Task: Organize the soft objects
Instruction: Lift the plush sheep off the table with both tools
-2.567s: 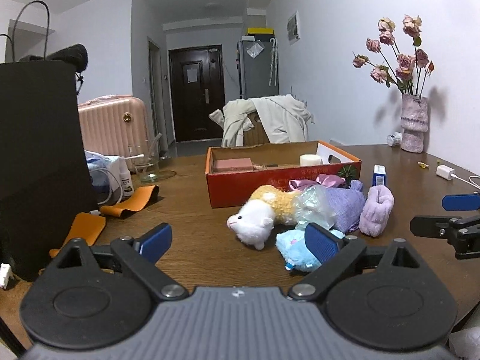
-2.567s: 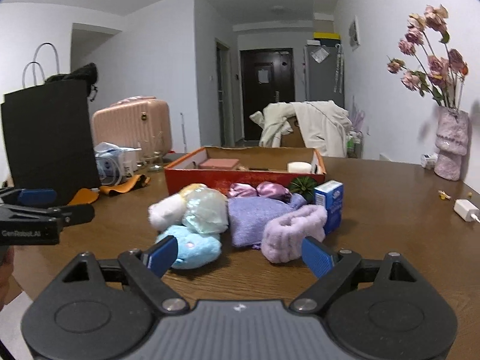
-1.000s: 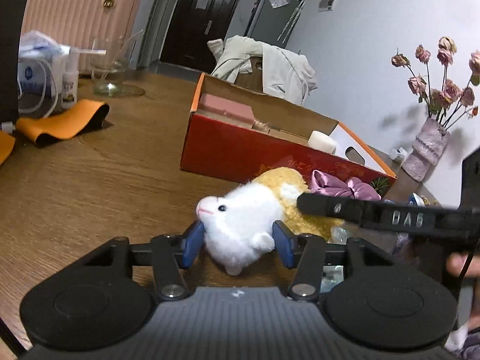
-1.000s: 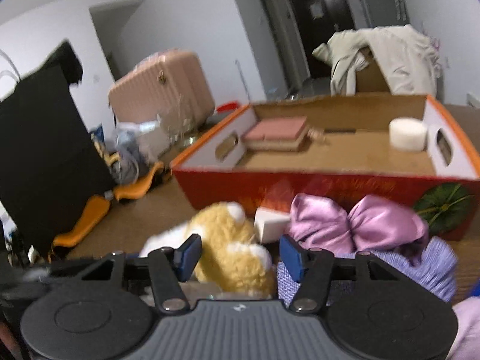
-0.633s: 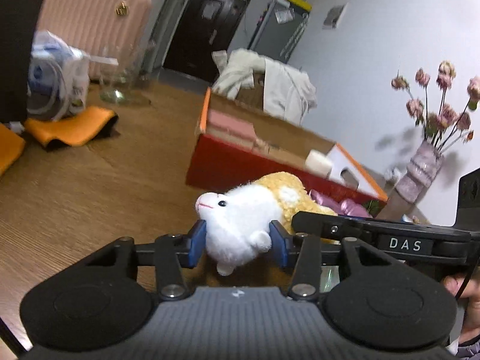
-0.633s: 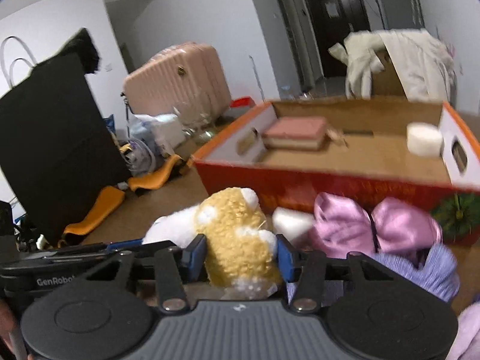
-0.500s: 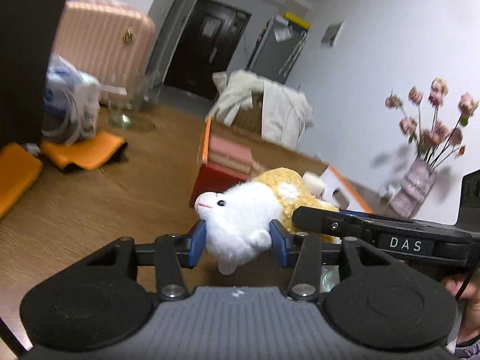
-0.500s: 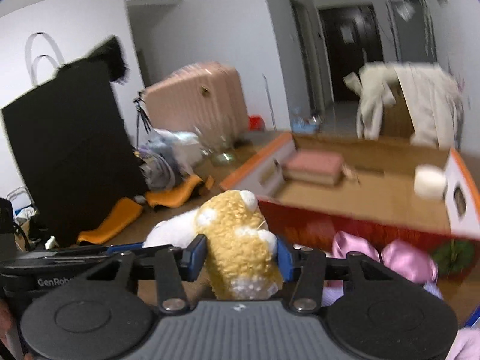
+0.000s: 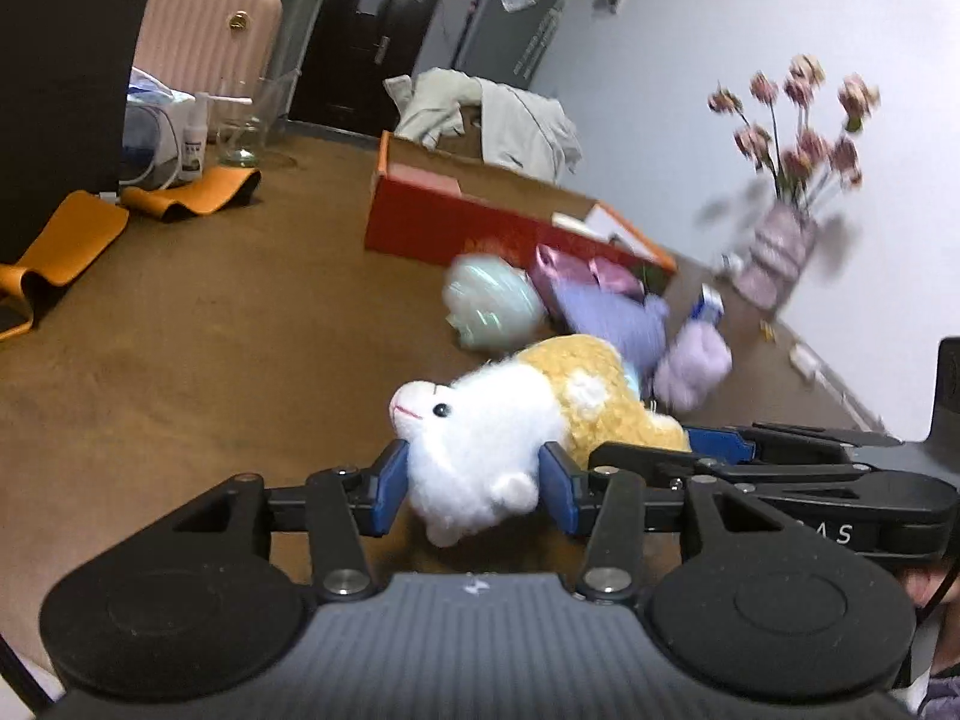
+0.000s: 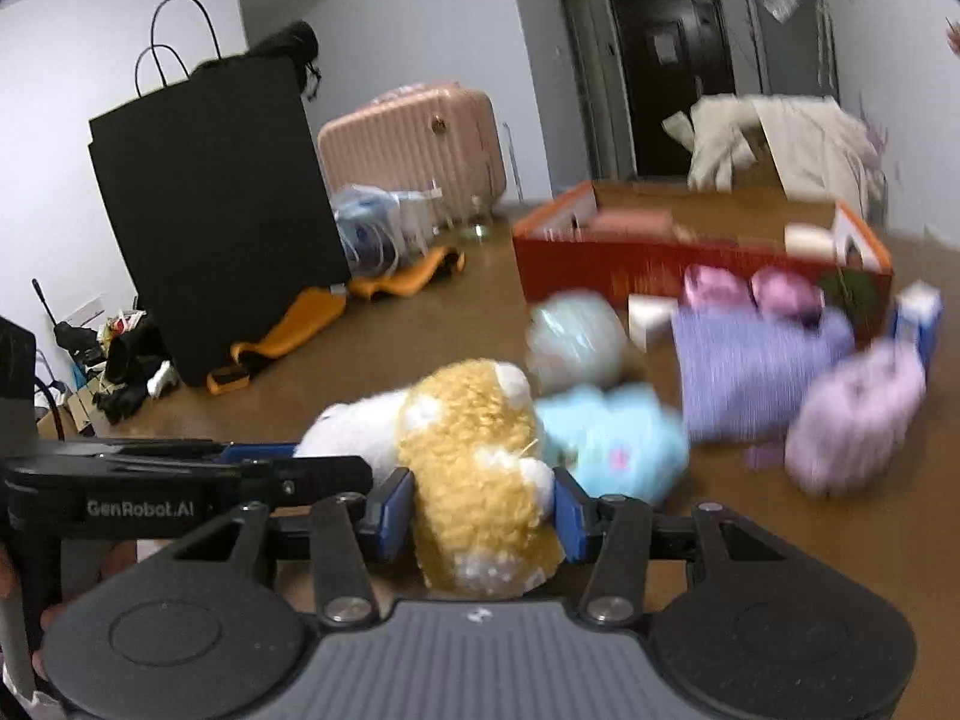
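Aloft, plush hamster [image 9: 480, 450] between both hand-held grippers' pads.

White walls [image 9: 690, 30]; dark door [image 9: 366, 42]; brown table [image 9: 180, 324]

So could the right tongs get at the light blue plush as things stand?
Probably not yet. The right tongs are shut on the yellow end of the hamster plush, which the left tongs hold too. The light blue plush lies just ahead with nothing between, but the grip is occupied.
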Available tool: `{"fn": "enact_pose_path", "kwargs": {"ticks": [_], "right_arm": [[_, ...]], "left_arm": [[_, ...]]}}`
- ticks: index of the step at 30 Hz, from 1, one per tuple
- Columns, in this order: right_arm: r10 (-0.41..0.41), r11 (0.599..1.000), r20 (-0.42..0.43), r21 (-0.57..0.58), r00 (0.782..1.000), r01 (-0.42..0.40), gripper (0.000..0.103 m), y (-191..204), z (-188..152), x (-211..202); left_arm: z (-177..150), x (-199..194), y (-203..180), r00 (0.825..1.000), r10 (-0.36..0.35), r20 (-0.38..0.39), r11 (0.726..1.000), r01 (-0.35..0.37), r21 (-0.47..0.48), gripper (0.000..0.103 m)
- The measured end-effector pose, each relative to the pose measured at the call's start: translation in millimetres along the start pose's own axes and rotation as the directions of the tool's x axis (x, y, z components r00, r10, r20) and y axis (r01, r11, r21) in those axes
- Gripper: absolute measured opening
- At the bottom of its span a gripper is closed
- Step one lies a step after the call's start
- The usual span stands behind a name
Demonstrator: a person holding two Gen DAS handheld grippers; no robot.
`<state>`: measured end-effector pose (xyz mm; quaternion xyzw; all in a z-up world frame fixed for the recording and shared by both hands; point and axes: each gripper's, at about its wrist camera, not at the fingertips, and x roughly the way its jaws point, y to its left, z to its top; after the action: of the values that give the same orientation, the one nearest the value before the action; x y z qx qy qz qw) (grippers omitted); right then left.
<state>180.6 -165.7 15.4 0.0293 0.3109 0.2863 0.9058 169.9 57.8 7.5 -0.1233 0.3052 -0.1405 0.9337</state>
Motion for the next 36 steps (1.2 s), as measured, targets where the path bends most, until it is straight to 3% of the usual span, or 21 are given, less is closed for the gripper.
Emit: {"fn": "enact_pose_path", "kwargs": {"ticks": [2,4,6,9,11,13,16,19,21,24,27,29,30,32,34,36], "right_arm": [[0.003,1.000,-0.007,0.006,1.000,-0.003,0.049,1,-11,-3],[-0.024,1.000,0.014,0.006,1.000,0.024,0.051,2,-17,-10],[-0.057,0.998,0.044,0.013,0.997,0.056,0.060,0,-19,-16],[-0.072,0.997,0.089,0.048,0.993,0.068,0.065,-7,-24,-34],[-0.061,0.997,0.083,0.050,0.995,0.057,0.063,-7,-27,-41],[-0.047,0.998,0.057,0.040,0.997,0.045,0.052,-4,-31,-39],[-0.043,0.997,0.026,0.065,0.999,0.041,0.035,-3,-36,-27],[-0.033,0.996,0.033,0.090,0.999,0.030,0.028,-8,-28,-11],[-0.013,0.995,0.051,0.101,0.999,0.008,0.028,-11,-18,1],[0.005,0.998,0.054,0.068,0.999,-0.008,0.028,-11,-2,22],[-0.058,0.998,0.080,0.028,0.995,0.056,0.032,-5,8,20],[-0.049,0.999,0.104,0.026,0.993,0.047,0.046,-5,7,6],[-0.041,0.999,0.110,0.019,0.993,0.039,0.050,-5,4,-2],[-0.016,1.000,0.100,0.004,0.995,0.016,0.065,-1,-5,-12],[0.022,1.000,0.070,-0.013,0.997,-0.021,0.067,7,-16,-14],[0.072,0.997,0.046,-0.039,0.996,-0.070,0.068,16,-26,-8]], "left_arm": [[-5,-6,5,1.000,0.000,0.011,1.000,0.000,0.010,0.055],[-2,-12,9,0.998,0.027,0.049,1.000,-0.027,0.007,0.068],[6,-15,12,0.994,0.057,0.091,0.998,-0.057,-0.008,0.070],[18,-7,10,0.993,0.020,0.113,1.000,-0.019,-0.008,0.071],[21,2,5,0.996,-0.001,0.086,1.000,0.000,0.009,0.069],[19,9,2,0.999,-0.006,0.050,1.000,0.005,0.022,0.045],[9,0,5,0.998,-0.033,0.044,0.999,0.032,0.030,0.039],[-8,-14,13,0.999,-0.018,0.037,1.000,0.018,-0.001,0.037],[-16,-20,14,0.999,-0.033,0.021,0.999,0.034,-0.034,0.031],[-22,-23,1,0.995,-0.104,0.008,0.994,0.104,-0.026,0.031],[-24,-22,-12,0.991,-0.135,-0.010,0.991,0.135,0.021,0.035],[-22,-29,-10,0.991,-0.137,0.014,0.990,0.136,0.034,0.039],[-18,-34,-3,0.992,-0.117,0.036,0.993,0.116,0.022,0.045],[-11,-40,12,0.996,-0.039,0.075,0.999,0.040,-0.009,0.046],[-2,-36,24,0.995,0.013,0.099,0.999,-0.009,-0.044,0.047],[10,-23,29,0.994,-0.001,0.110,0.998,0.007,-0.056,0.048]]}}
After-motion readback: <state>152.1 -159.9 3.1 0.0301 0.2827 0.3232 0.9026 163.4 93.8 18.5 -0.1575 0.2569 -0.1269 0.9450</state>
